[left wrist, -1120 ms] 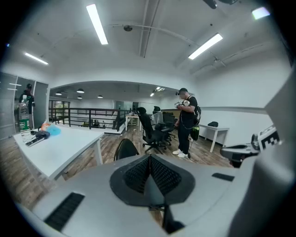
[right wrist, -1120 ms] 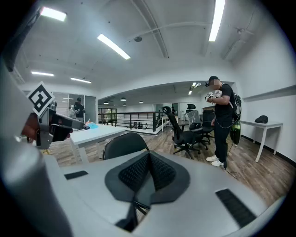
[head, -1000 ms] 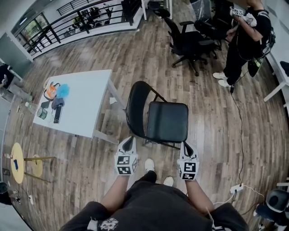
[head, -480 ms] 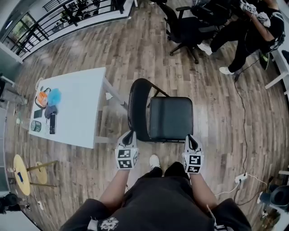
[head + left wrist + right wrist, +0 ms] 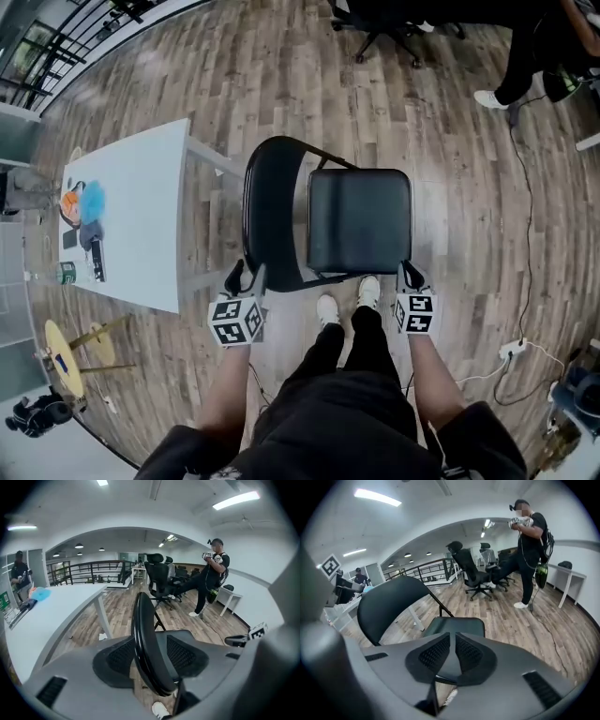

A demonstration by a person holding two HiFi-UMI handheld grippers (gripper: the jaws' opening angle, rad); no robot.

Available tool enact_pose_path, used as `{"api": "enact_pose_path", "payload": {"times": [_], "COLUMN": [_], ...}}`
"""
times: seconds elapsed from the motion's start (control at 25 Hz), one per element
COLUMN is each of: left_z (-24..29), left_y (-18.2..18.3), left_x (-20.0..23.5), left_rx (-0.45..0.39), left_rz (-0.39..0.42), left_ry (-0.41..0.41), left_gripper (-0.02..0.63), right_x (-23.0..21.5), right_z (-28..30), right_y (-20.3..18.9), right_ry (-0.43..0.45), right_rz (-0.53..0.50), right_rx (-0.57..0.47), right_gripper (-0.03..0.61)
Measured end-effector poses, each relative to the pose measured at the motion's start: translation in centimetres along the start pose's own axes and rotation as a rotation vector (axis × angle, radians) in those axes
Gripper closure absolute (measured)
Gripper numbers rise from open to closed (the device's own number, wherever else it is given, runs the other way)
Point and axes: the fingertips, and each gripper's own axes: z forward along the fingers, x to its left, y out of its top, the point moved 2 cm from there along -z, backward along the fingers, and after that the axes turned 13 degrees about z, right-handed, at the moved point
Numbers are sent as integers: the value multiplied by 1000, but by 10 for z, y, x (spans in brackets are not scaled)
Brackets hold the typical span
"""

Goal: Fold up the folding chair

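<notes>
The black folding chair stands unfolded on the wood floor, with its seat (image 5: 359, 220) to the right and its curved backrest (image 5: 265, 216) to the left. My left gripper (image 5: 242, 278) is at the backrest's near edge. In the left gripper view its jaws are opening, and the backrest rim (image 5: 145, 634) runs between them without being pressed. My right gripper (image 5: 409, 274) is at the seat's near right corner. It is shut (image 5: 451, 651) on nothing, and the seat (image 5: 454, 624) and backrest (image 5: 389, 602) lie just beyond it.
A white table (image 5: 131, 216) with small items stands just left of the chair. My shoes (image 5: 328, 307) are under the seat's near edge. A person's legs (image 5: 525, 56) and an office chair (image 5: 384, 19) are at the far right; a power strip (image 5: 514, 349) lies on the floor.
Both grippers have moved down and forward to the chair. The left gripper's jaws have opened around the backrest's edge. The right stays shut.
</notes>
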Motion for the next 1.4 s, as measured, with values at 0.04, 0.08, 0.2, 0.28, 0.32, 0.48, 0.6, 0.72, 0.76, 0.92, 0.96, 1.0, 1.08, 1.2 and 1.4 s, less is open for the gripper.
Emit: {"api": "enact_pose_path", "payload": {"times": [0.04, 0.08, 0.2, 0.28, 0.32, 0.48, 0.6, 0.72, 0.76, 0.92, 0.96, 1.0, 1.08, 1.2, 1.4], "left_z": [8, 16, 34, 44, 48, 68, 87, 99, 103, 117, 120, 123, 126, 127, 128], "left_y": [1, 2, 0, -2, -4, -15, -19, -24, -26, -36, -38, -39, -39, -39, -40], "left_x": [2, 3, 2, 1, 1, 3, 2, -1, -3, -10, -12, -12, -13, -11, -13], "left_rx": [13, 28, 64, 82, 95, 138, 145, 142, 140, 156, 157, 153, 142, 140, 148], "left_rz": [12, 21, 5, -29, -44, -65, -75, -85, -91, -86, -83, -83, -88, -109, -164], "left_ry": [-7, -15, -30, -32, -33, -36, -31, -47, -59, -85, -86, -86, -89, -98, -135], "left_gripper": [407, 400, 370, 368, 368, 368, 368, 368, 368, 369, 370, 370, 382, 404, 446], "right_x": [-9, -18, -55, -82, -95, -137, -157, -167, -170, -178, -175, -173, -168, -161, -160], "right_z": [14, 28, 60, 79, 87, 125, 157, 182, 190, 215, 219, 222, 228, 236, 239], "right_y": [-8, -16, -39, -52, -61, -98, -120, -141, -149, -180, -186, -191, -195, -199, -200], "right_ry": [13, 27, 42, 34, 32, 44, 120, 210, 227, 296, 332, 367, 421, 466, 488], "right_rz": [34, 72, 170, 209, 228, 310, 369, 412, 417, 491, 537, 577, 609, 595, 599], "right_rx": [34, 69, 156, 202, 228, 328, 377, 424, 445, 523, 542, 558, 588, 629, 666], "right_gripper": [545, 486, 359, 336, 326, 297, 282, 259, 252, 238, 233, 226, 208, 202, 202]}}
